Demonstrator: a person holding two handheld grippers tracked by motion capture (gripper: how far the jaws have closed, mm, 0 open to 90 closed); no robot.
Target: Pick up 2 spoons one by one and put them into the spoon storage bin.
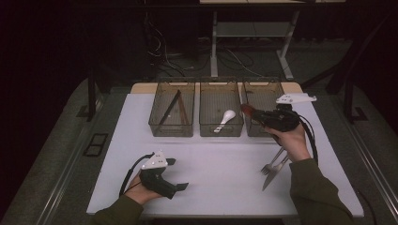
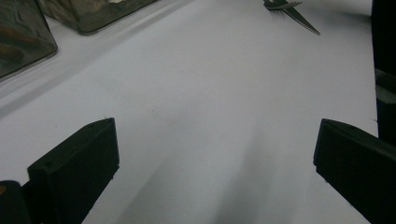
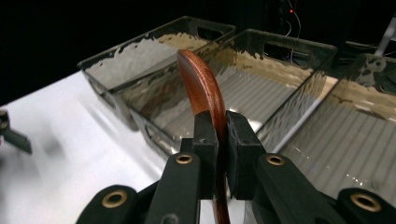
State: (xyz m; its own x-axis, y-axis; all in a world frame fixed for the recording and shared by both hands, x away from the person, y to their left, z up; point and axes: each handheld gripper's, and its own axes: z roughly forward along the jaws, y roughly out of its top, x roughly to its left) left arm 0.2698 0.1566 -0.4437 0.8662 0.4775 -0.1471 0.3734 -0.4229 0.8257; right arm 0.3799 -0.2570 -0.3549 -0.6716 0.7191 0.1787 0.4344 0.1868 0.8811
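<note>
Right gripper view: jaws nearly closed, clamped edge-on across a curved wooden spoon (image 3: 201, 88), reddish-brown, polished, bowl end arching up and forward above the pads. Held over the near rims of the three smoked-plastic bins, roughly at the wall between middle bin (image 3: 261, 70) and right bin (image 3: 355, 121).

High view: right gripper (image 1: 257, 115) raised at the front edge of the right bin (image 1: 263, 89), spoon tip (image 1: 246, 110) poking left toward the middle bin (image 1: 220, 101), where a white ceramic spoon (image 1: 226, 119) already lay. Left bin (image 1: 172, 105) with dark chopsticks (image 1: 171, 110) inside. Fork (image 1: 272, 164) and knife (image 1: 274, 174) flat on the white table (image 1: 220, 168), just below the right hand.

Left gripper (image 1: 180, 174) low over the table at near left, jaws spread wide, nothing between them; left gripper view confirmed bare tabletop between the two pads.

Handling judgement: spoon likely light, rigid, not fragile, but lacquered finish looked slick and the grip narrow, so prone to pivoting or sliding. Best held on the flat handle, short of the bowl, pads square to the faces.
</note>
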